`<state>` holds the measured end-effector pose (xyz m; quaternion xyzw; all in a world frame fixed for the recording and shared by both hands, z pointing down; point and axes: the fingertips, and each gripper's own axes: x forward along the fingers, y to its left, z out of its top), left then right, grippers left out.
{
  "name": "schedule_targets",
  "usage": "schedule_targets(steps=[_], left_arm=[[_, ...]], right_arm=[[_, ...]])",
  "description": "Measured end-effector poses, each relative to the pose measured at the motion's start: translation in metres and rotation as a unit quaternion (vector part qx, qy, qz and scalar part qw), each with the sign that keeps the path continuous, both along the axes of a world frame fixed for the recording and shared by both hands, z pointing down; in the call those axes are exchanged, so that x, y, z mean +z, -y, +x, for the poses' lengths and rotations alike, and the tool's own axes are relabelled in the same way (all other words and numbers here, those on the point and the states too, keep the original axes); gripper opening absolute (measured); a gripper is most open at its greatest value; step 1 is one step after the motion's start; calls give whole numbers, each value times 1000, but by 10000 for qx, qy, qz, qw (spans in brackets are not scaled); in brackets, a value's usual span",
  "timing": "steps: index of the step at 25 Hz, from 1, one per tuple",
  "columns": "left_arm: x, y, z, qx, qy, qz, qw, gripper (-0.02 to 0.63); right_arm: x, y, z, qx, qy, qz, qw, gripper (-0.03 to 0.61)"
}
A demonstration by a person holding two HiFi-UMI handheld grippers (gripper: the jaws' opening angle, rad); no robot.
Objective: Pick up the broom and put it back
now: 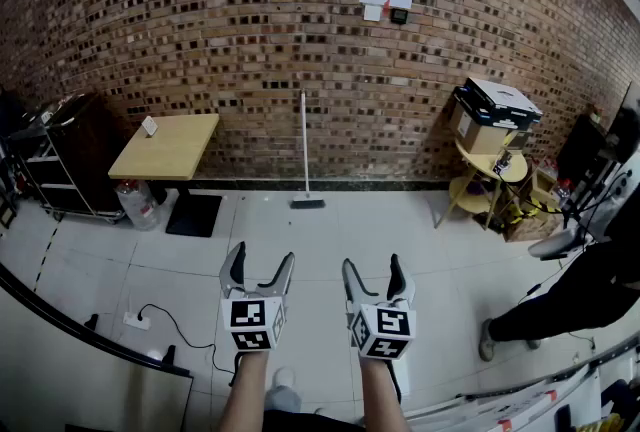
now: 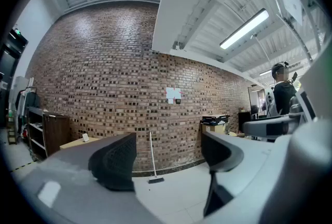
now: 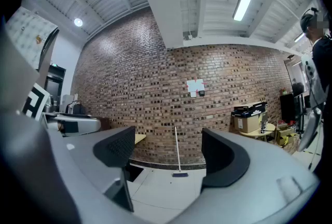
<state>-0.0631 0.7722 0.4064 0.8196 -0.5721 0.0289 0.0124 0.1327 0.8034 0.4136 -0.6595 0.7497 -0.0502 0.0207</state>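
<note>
Two grippers are held out level and side by side, the left gripper [image 1: 262, 258] and the right gripper [image 1: 373, 265], each with its jaws standing wide apart and nothing between the pads (through both gaps only far floor and wall show). The broom [image 1: 304, 152] is well ahead of them, straight out in front and roughly on the line between the two. It stands upright with its head on the tiled floor [image 1: 330, 240] and its thin handle up against the brick wall [image 1: 230, 60]. At this range it is hard to say whether the handle merely leans there or sits in some clip. A wooden table [image 1: 168, 144] lies ahead and off to the left gripper's side, and a person [image 1: 580, 290] stands off to the right gripper's side, clear of the path. The step in hand looks like the approach, with no pick-up begun. The next move probably calls for crossing the open floor until the handle comes between one pair of jaws. That gripper should be kept level so the pads meet the handle squarely, then closed on it partway up, where the broom should lift without swinging.
</note>
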Motion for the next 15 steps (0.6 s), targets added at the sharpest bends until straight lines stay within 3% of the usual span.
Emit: schedule_targets(steps=[6,15], left_arm=[[9,74,-6,-24,-28,-3,10000,394],[-6,215,-77,-118,-172,62,9998,394]], right_arm=[[4,83,-18,-298,-101,10,9995,399],[-17,223,-96,-588,-304,147,9977,399]])
